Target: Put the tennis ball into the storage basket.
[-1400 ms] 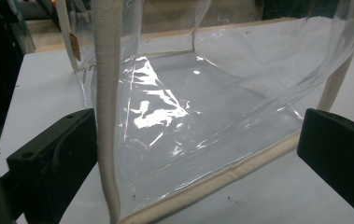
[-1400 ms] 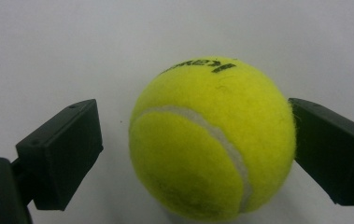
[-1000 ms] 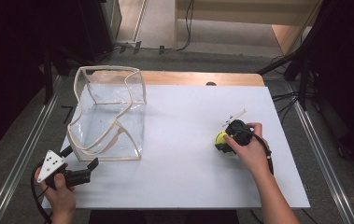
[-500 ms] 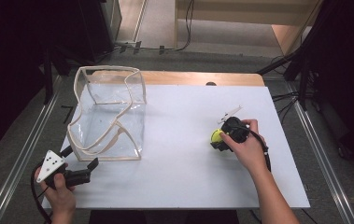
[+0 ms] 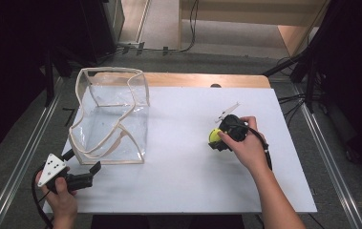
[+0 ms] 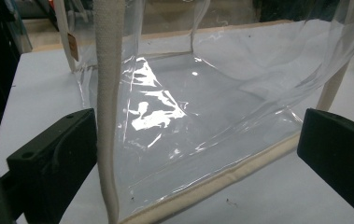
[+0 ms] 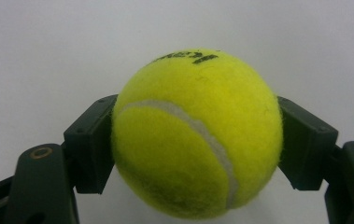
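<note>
Yellow tennis ball point(image 7: 195, 135) (just one) clamped in right gripper point(image 7: 197, 144); one clear bag point(image 5: 111, 119).

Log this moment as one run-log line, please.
right gripper: shut on yellow felt tennis ball | left gripper: open, facing clear plastic tote bag | white table

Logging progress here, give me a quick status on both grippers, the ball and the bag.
Right gripper shut on tennis ball. Left gripper open, facing clear bag, cream strap hanging between its jaws. White table bare between ball and bag.
</note>
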{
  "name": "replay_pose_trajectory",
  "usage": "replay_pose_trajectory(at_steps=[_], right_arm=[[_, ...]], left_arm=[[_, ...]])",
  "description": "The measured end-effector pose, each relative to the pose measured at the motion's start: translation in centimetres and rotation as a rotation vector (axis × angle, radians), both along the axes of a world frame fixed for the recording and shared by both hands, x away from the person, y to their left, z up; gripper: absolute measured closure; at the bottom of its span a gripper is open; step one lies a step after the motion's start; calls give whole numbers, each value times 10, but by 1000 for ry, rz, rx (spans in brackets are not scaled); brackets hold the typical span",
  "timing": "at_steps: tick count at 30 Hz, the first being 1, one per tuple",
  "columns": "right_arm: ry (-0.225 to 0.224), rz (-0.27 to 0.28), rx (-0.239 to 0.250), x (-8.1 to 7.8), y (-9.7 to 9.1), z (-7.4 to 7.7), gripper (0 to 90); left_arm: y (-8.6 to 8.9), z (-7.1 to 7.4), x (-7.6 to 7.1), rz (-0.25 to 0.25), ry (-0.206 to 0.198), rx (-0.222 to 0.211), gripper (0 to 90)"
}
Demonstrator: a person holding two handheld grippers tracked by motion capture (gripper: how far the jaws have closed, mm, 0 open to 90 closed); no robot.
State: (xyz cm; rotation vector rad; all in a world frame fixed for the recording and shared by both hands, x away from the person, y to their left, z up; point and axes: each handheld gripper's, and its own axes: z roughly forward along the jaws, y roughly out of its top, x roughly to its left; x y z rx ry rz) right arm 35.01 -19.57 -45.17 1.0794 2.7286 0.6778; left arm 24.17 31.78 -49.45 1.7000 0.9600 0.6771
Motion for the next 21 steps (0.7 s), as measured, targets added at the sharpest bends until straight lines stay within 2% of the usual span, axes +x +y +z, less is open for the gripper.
replay_pose_trajectory(at_steps=[9, 21], right_arm=[[12, 36, 2, 4, 11, 6, 224], [-5, 89, 3, 10, 27, 17, 224]], left_arm=[[-1, 0, 0, 1, 1, 8, 0], [-1, 0, 0, -1, 3, 10, 0]])
